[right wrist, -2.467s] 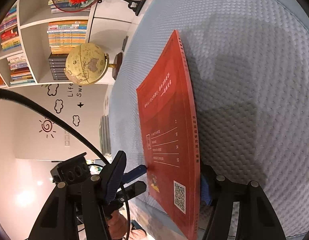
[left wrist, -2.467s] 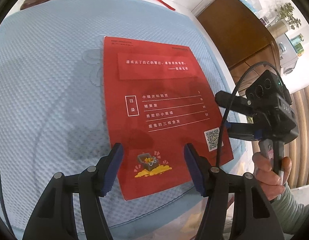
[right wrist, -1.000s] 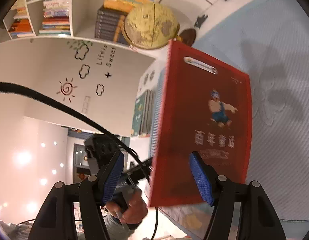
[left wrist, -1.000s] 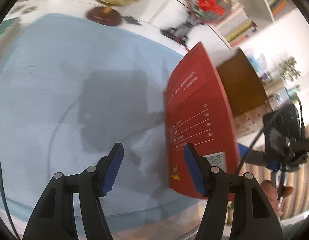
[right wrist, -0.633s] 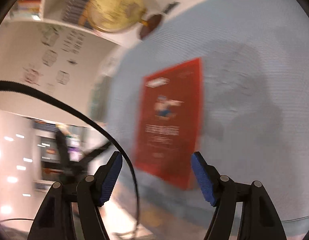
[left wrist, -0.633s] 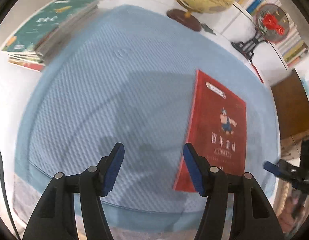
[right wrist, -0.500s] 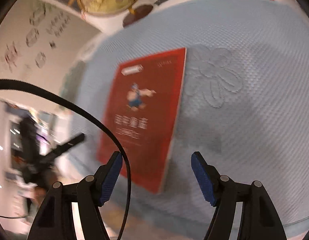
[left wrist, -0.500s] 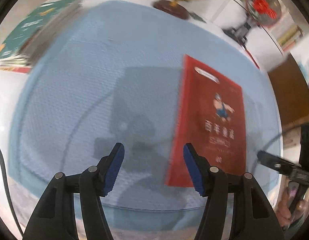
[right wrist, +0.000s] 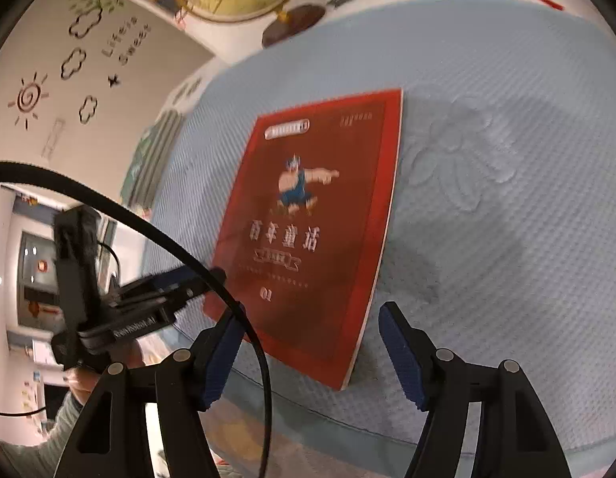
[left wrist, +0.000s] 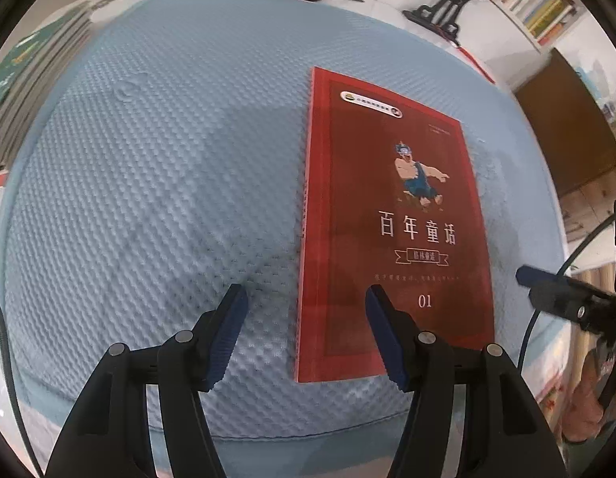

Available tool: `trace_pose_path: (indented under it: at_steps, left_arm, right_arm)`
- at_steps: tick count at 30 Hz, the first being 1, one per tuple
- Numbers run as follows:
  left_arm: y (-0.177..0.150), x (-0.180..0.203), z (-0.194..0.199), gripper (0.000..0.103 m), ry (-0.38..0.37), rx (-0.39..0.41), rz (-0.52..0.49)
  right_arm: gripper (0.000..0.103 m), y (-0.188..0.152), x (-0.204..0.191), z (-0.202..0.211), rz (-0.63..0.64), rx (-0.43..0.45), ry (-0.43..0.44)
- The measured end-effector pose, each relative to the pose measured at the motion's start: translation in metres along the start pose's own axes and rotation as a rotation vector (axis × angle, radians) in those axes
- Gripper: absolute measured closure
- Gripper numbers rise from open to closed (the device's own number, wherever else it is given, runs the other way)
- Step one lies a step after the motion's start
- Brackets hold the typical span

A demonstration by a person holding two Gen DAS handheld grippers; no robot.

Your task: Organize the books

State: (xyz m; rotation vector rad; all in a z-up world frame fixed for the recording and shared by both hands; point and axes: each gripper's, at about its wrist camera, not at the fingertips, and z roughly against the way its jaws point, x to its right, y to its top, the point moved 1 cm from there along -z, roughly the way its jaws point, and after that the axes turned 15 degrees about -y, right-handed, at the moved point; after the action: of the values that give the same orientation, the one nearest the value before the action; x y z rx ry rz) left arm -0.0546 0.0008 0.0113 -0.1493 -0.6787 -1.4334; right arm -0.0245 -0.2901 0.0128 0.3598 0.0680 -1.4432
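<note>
Both grippers [left wrist: 306, 334] [right wrist: 309, 354] spread apart and empty, red book [left wrist: 391, 231] flat, front cover up, cartoon figure, white title, "01"

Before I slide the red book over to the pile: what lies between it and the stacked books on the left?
Only bare blue mat shows between the red book and the stacked books, in the left wrist view.

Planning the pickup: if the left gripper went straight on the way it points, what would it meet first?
Probably the spine edge of the flat red paperback book, which lies between the open fingers of the left gripper, towards the right one. Its left finger would meet the blue textured mat. Depth is unclear.
</note>
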Motion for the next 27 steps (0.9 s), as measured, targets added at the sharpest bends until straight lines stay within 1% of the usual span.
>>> trace_pose_path:
  at_steps: [2, 3, 4, 6, 8, 9, 10, 11, 13, 15, 16, 18, 19, 20, 21, 22, 24, 25, 26, 27]
  left_arm:
    - [0.001, -0.003, 0.001, 0.044, -0.031, -0.016, -0.028]
    - [0.002, -0.003, 0.001, 0.044, -0.045, -0.03, -0.044]
    - [0.002, -0.004, 0.002, 0.044, -0.058, -0.04, -0.055]
    - [0.003, -0.008, 0.004, 0.044, -0.097, -0.056, -0.07]
    - [0.003, -0.012, 0.006, 0.044, -0.132, -0.071, -0.084]
    - [0.001, -0.013, 0.008, 0.044, -0.143, -0.077, -0.092]
    - [0.001, -0.014, 0.009, 0.044, -0.158, -0.087, -0.108]
    - [0.0, -0.016, 0.009, 0.044, -0.172, -0.096, -0.122]
    - [-0.003, -0.021, 0.015, 0.044, -0.193, -0.113, -0.146]
    - [-0.005, -0.024, 0.018, 0.044, -0.211, -0.126, -0.162]
    - [-0.007, -0.027, 0.021, 0.044, -0.221, -0.131, -0.169]
    - [-0.009, -0.03, 0.024, 0.044, -0.237, -0.142, -0.18]
    - [-0.009, -0.031, 0.024, 0.044, -0.243, -0.148, -0.184]
    - [-0.009, -0.032, 0.026, 0.044, -0.251, -0.156, -0.188]
    - [-0.01, -0.032, 0.026, 0.044, -0.254, -0.161, -0.19]
    - [-0.01, -0.033, 0.027, 0.044, -0.26, -0.169, -0.193]
    - [-0.013, -0.039, 0.033, 0.044, -0.267, -0.179, -0.197]
    - [-0.014, -0.04, 0.034, 0.044, -0.269, -0.184, -0.198]
    - [-0.016, -0.04, 0.035, 0.044, -0.27, -0.187, -0.202]
    - [-0.016, -0.04, 0.035, 0.044, -0.269, -0.188, -0.206]
  right_arm:
    - [0.034, -0.003, -0.003, 0.002, -0.007, -0.013, -0.035]
    - [0.03, -0.005, -0.005, 0.001, 0.006, -0.034, -0.037]
    - [0.028, -0.007, -0.008, -0.001, 0.018, -0.055, -0.04]
    - [0.028, -0.009, -0.015, -0.001, 0.028, -0.073, -0.056]
    - [0.027, -0.008, -0.028, -0.004, 0.038, -0.131, -0.008]
    - [0.023, -0.008, -0.035, -0.006, 0.056, -0.174, 0.026]
    - [0.023, -0.008, -0.046, -0.006, 0.103, -0.21, 0.02]
    - [0.023, -0.009, -0.054, -0.005, 0.147, -0.211, -0.015]
    - [0.023, -0.011, -0.075, 0.0, 0.284, -0.208, -0.121]
    - [0.023, -0.01, -0.088, 0.003, 0.352, -0.174, -0.238]
    - [0.023, -0.01, -0.095, 0.004, 0.378, -0.159, -0.272]
    - [0.023, -0.013, -0.104, 0.004, 0.395, -0.18, -0.243]
    - [0.023, -0.015, -0.109, 0.001, 0.385, -0.224, -0.185]
    - [0.023, -0.017, -0.113, -0.001, 0.364, -0.273, -0.101]
    - [0.023, -0.02, -0.116, -0.002, 0.328, -0.314, 0.002]
    - [0.023, -0.023, -0.116, -0.001, 0.315, -0.318, 0.031]
    - [0.023, -0.028, -0.116, 0.0, 0.306, -0.331, 0.042]
    - [0.023, -0.032, -0.115, -0.001, 0.323, -0.346, 0.013]
    - [0.023, -0.037, -0.112, 0.0, 0.349, -0.342, -0.041]
    - [0.023, -0.04, -0.111, 0.0, 0.378, -0.316, -0.12]
